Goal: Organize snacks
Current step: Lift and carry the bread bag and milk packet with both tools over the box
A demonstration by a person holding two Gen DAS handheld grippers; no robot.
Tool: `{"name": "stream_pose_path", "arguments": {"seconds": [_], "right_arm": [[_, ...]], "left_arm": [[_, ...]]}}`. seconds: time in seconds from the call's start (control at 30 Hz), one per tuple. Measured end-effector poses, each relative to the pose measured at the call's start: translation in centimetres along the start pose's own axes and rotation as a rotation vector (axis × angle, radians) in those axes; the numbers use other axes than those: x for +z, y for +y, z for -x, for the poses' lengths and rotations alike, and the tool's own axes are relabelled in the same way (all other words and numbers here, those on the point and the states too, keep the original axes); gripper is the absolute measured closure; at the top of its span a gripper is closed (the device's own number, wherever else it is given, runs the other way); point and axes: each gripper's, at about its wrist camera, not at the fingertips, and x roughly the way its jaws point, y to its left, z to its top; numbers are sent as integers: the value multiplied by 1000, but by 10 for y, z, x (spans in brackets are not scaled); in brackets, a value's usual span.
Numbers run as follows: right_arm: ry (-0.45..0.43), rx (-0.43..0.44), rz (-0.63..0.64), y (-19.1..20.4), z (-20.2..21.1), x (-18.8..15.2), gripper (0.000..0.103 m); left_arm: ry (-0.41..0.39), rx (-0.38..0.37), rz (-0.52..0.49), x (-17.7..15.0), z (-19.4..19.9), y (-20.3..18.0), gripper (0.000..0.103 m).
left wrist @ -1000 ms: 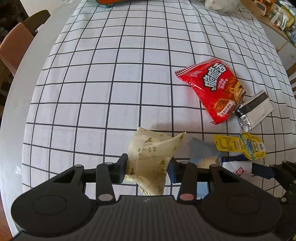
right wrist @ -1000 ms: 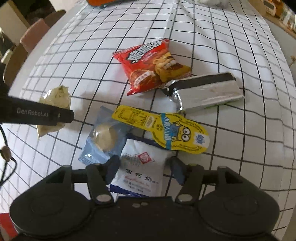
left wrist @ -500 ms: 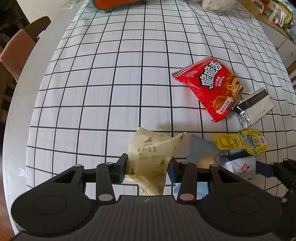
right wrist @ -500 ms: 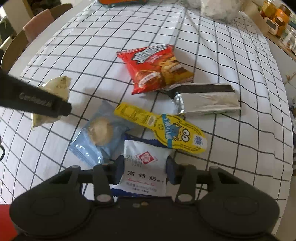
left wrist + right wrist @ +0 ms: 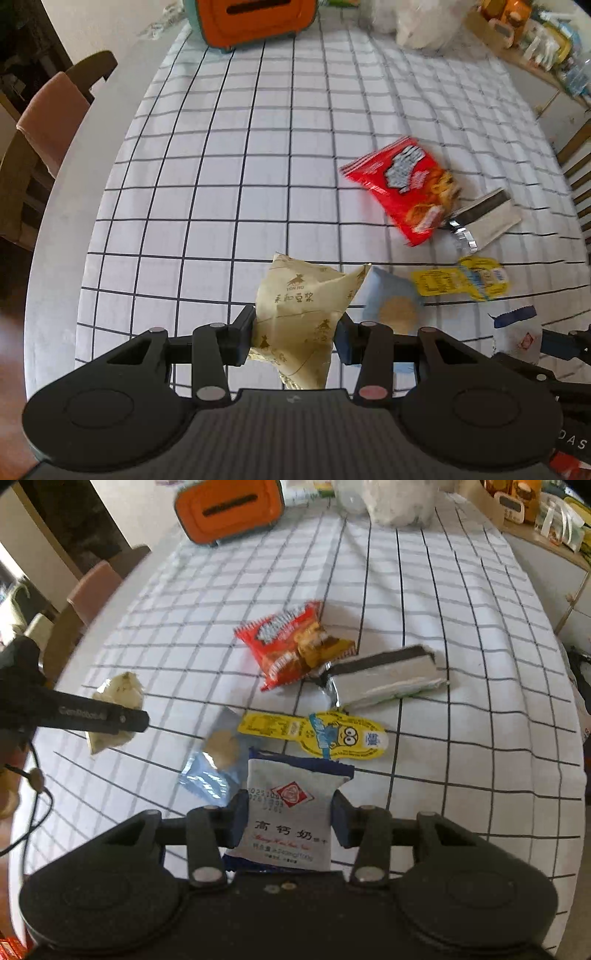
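Observation:
My left gripper is shut on a beige soy-milk pouch and holds it above the checked tablecloth. My right gripper is shut on a white-and-blue milk packet, lifted off the cloth. On the cloth lie a red snack bag, a silver wrapper, a yellow minion packet and a light-blue biscuit packet. The left gripper with its pouch shows at the left of the right wrist view.
An orange container stands at the far end of the table, with a white plastic bag beside it. Chairs stand along the left edge. A shelf with jars is at the far right.
Both grippers have risen and pulled back with their packets. The right gripper closed on the milk packet and lifted it. The orange container has come into view.

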Motion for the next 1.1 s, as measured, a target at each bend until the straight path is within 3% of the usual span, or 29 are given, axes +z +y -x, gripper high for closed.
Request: {"name": "stream_pose_path", "arguments": {"seconds": [0.23, 0.6, 1.1], "right_arm": [[-64, 31, 22, 9, 42, -13, 58], [-126, 67, 60, 29, 104, -56, 58], [-72, 58, 32, 43, 116, -139, 58]], "left_arm": [[-69, -51, -30, -21, 52, -9, 61], [-100, -106, -100, -80, 106, -21, 61], [-25, -173, -216, -181, 119, -57, 61]]}}
